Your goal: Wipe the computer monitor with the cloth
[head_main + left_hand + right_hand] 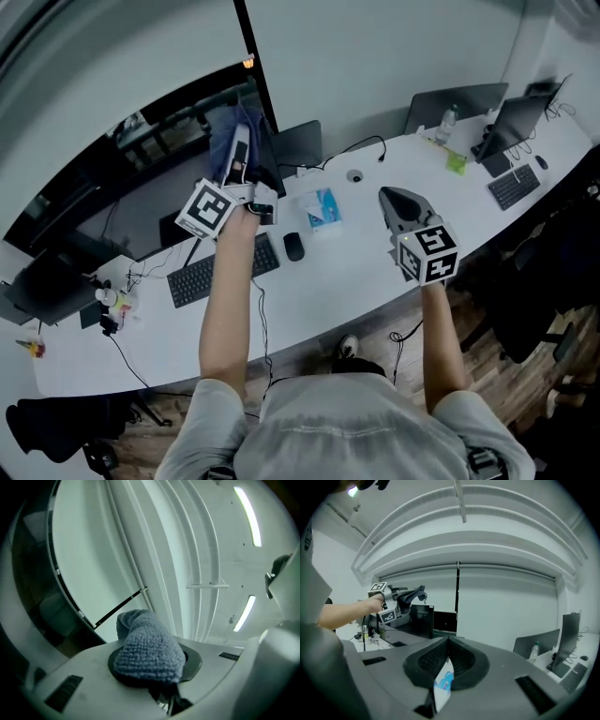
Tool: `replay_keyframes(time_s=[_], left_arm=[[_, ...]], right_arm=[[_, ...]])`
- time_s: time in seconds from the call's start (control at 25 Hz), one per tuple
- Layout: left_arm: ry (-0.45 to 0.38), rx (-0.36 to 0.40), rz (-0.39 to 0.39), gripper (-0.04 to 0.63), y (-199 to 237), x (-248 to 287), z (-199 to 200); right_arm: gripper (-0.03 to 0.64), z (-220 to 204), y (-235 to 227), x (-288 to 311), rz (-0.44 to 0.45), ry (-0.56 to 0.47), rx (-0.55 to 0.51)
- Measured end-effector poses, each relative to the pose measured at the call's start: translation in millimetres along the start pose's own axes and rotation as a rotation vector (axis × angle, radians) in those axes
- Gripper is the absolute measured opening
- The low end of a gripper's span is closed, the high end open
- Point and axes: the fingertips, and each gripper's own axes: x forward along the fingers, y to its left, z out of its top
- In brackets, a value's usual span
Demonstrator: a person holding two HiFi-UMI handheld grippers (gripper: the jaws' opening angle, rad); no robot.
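The left gripper (241,155) clamps a bunched, nubbly blue cloth (149,649) at the dark monitor's (112,187) right end, while the right gripper (394,200), jaws pressed together empty, hangs right of that monitor.

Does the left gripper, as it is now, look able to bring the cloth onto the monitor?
Probably yes. The left gripper is shut on the cloth and is held up close by the top edge of the monitor. In the right gripper view nothing stands between them, so the way looks free.
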Motion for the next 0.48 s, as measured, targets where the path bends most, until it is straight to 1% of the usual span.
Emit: replay_keyframes(time_s=[0.04,0.08,0.2,0.28,0.36,0.48], left_arm=[[0.051,0.081,0.015,0.061,2,-16,-2],[0.101,0.142,0.02,0.061,3,-31,-5],[0.249,0.297,0.017,0.061,2,-79,-19],[0.353,0.42,0.009,0.061,1,-113,-30],[0.441,0.531,-0.015,0.061,-5,-147,-38],[0.535,0.665,-0.073,0.061,-21,-194,-47]], right_arm=[[0.002,2,8,-6,-0.013,-0.006,-0.003],[0.002,3,16,-12,-0.028,-0.009,-0.006],[0.002,3,43,-32,-0.076,-0.01,-0.019],[0.002,2,65,-48,-0.108,-0.009,-0.034],[0.002,0,90,-67,-0.136,-0.006,-0.06],[0.002,-6,130,-95,-0.172,0.022,-0.109]])
